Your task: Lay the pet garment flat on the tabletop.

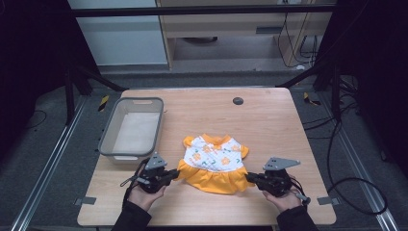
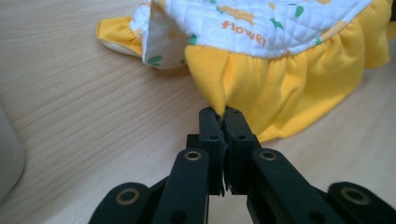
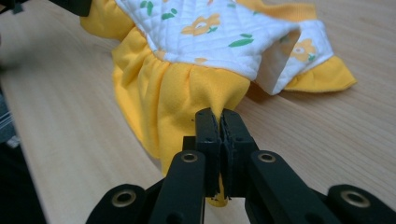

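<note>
Reading "flower" in orange, the dress (image 2: 261,42) hangs from both tongs.

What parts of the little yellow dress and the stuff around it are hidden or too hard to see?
- The dress: its underside lies against the table in the high view.
- The pinched skirt corners: covered by the shut jaws of the left gripper and right gripper in their own views.
- The grey bin: its near inner wall is hidden by its rim, high view.
- The dark round spot on the table: too small to identify.
</note>
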`<state>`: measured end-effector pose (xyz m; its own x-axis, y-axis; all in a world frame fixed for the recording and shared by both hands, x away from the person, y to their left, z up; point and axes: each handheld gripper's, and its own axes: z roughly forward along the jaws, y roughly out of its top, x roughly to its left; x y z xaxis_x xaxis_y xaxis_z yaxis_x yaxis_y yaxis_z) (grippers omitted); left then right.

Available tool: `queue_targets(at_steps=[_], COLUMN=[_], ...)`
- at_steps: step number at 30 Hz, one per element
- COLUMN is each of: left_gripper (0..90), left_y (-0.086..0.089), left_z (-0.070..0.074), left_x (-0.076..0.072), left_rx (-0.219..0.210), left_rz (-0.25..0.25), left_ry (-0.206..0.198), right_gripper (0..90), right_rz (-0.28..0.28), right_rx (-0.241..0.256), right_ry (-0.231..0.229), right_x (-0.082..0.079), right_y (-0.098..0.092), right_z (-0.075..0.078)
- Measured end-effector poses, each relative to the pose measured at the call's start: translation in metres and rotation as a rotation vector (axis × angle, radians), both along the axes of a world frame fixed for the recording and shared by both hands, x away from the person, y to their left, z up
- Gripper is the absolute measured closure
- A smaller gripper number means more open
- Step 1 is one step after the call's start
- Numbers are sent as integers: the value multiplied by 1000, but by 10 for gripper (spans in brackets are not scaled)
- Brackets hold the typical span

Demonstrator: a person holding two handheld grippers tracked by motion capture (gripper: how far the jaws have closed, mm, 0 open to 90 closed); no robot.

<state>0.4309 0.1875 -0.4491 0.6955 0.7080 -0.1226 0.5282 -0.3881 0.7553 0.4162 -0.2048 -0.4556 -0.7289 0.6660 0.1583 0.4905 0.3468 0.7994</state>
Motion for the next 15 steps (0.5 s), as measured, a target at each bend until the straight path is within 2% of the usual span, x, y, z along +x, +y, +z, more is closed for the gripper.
queue_targets(at_steps=[2,4,5,6,7,8,9,11,12,13,15], left_gripper=[874,874,870,868,864,854,854,779,728,689,600], left_y=[6,9,8,8,4,4,0,-6,-8,-7,-4], left_z=[6,8,2,2,-10,-10,-17,-26,-27,-26,-20], left_x=[-11,-18,-23,-23,-25,-25,-26,-25,-26,-27,-29], left_rx=[-18,-25,-10,-10,27,27,63,130,146,139,113], left_rz=[-5,-10,-21,-21,-23,-23,-27,-28,-24,-26,-12], left_ry=[-5,15,53,53,83,83,95,80,67,53,4], right_gripper=[868,867,865,865,856,856,846,809,776,747,721], right_rz=[9,28,43,43,43,43,33,18,17,18,19], right_rx=[15,35,35,35,9,9,-8,-61,-86,-99,-91], right_ry=[1,11,25,25,45,45,54,66,67,58,38], right_x=[-5,-13,-20,-20,-22,-22,-21,-18,-17,-16,-17], right_y=[-2,-5,-7,-7,-7,-7,-6,-4,-3,-2,-2], right_z=[3,7,6,6,0,0,-5,-14,-18,-20,-18])
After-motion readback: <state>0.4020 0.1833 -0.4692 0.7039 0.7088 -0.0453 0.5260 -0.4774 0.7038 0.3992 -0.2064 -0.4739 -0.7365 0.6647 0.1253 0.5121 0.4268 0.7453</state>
